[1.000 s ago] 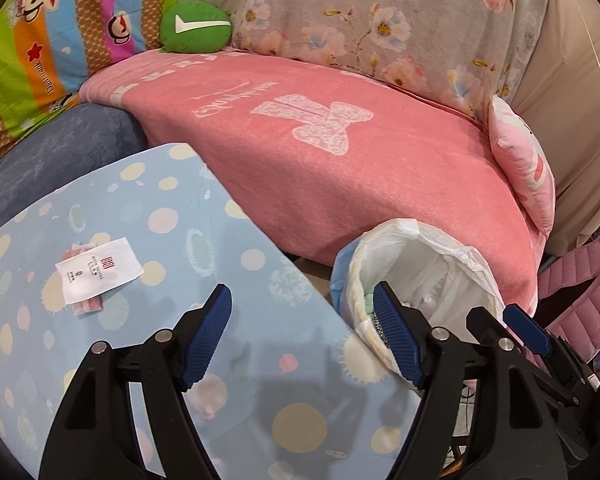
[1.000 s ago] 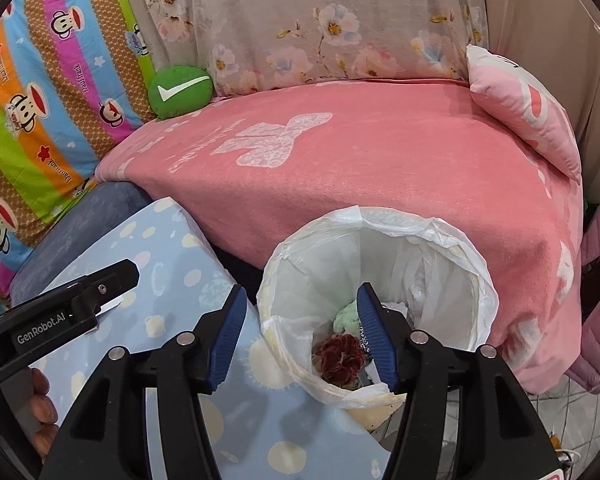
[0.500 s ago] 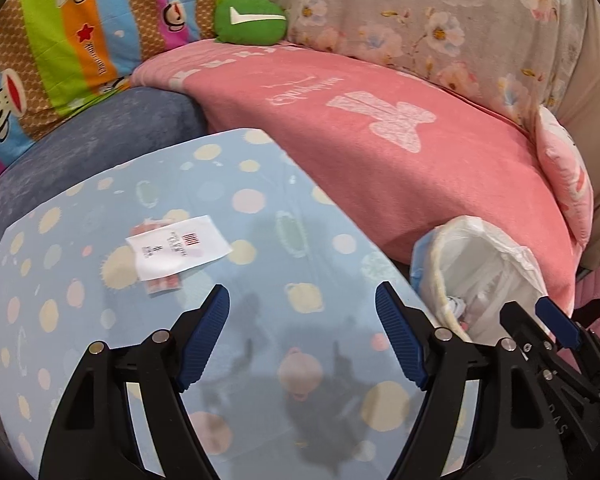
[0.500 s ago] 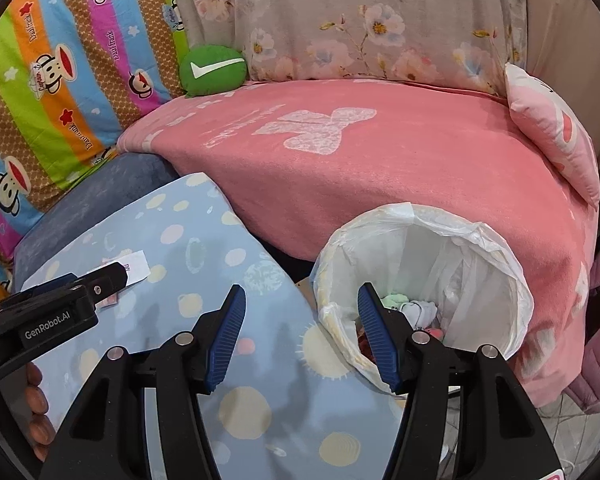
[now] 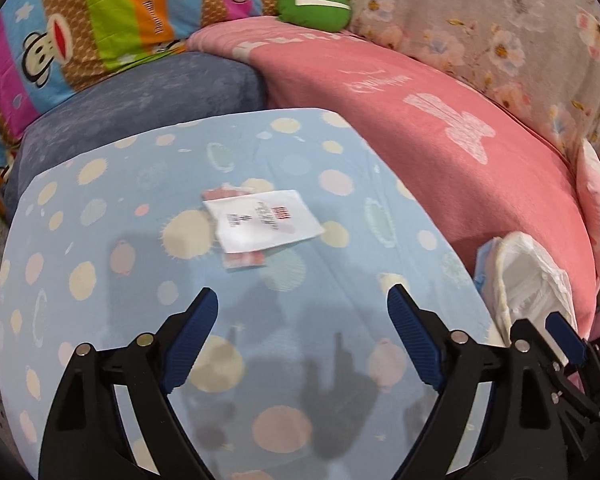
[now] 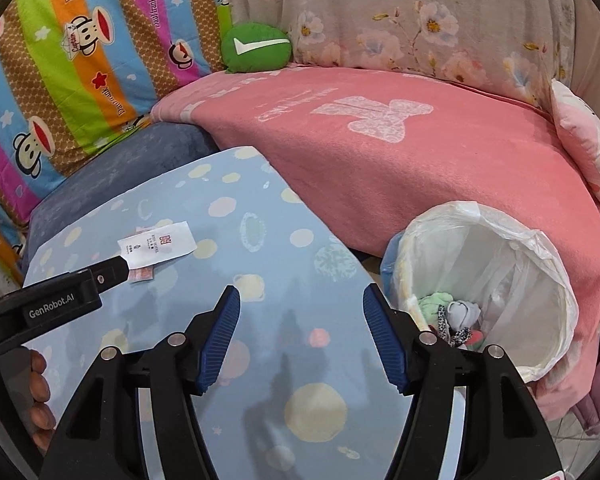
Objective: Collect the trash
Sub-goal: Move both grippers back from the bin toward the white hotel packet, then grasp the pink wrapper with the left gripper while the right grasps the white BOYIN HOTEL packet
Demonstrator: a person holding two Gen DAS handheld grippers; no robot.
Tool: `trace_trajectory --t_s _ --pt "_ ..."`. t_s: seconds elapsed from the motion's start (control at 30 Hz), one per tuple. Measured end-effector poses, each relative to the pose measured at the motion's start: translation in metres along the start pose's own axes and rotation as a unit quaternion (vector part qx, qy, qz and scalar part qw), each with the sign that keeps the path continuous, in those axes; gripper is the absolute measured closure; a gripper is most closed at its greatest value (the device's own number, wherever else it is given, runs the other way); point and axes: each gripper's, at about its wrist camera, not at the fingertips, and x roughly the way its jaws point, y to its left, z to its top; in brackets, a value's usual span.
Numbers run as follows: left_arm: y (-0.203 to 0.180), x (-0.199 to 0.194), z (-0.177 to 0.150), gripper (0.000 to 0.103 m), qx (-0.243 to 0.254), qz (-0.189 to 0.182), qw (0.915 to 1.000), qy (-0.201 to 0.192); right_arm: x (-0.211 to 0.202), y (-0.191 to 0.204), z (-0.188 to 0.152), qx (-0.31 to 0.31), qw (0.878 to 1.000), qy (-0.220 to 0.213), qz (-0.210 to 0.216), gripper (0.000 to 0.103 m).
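On the blue dotted table (image 5: 100,240), a white paper slip (image 5: 262,220) lies ahead of your left gripper (image 5: 302,320); its empty jaws are opening. Your right gripper (image 6: 300,320) is opening too, empty. The lined bin (image 6: 540,248) holds crumpled scraps.

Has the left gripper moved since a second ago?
Yes. The left gripper, jaws opening and empty, has swung away from the lined trash bin toward the white paper packet on the blue dotted table.

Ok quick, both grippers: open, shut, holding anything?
Left gripper: jaws opening, nothing between them.
Right gripper: jaws opening, nothing between them.
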Motion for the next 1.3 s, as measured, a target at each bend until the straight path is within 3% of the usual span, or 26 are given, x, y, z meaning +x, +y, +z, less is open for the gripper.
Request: trace_trajectory --t_s 0.23,0.37,0.77,1.0,1.2,1.27,1.3 --pt "0.045 0.008 0.005 0.019 -0.025 0.024 0.9994 0.004 0.025 0.045 -0.001 -0.025 0.999 0.018 0.025 0.041" --pt "0.072 0.014 0.008 0.012 -0.036 0.038 0.9986 0.007 0.041 0.072 0.000 -0.036 0.998 0.029 0.043 0.041" --pt "0.153 0.039 0.020 0.011 -0.072 0.081 0.9940 0.016 0.101 0.161 0.012 -0.076 0.991 0.057 0.091 0.041" --pt "0.177 0.050 0.030 0.011 -0.092 0.084 0.9921 0.015 0.135 0.194 0.017 -0.085 0.989 0.073 0.101 0.041" --pt "0.184 0.063 0.036 0.011 -0.101 0.080 0.9915 0.019 0.155 0.200 0.020 -0.089 0.988 0.078 0.094 0.041" --pt "0.182 0.065 0.037 0.011 -0.098 0.078 0.9919 0.019 0.159 0.195 0.022 -0.084 0.989 0.078 0.092 0.046" --pt "0.181 0.066 0.038 0.011 -0.096 0.076 0.9923 0.018 0.161 0.192 0.022 -0.081 0.989 0.080 0.092 0.057"
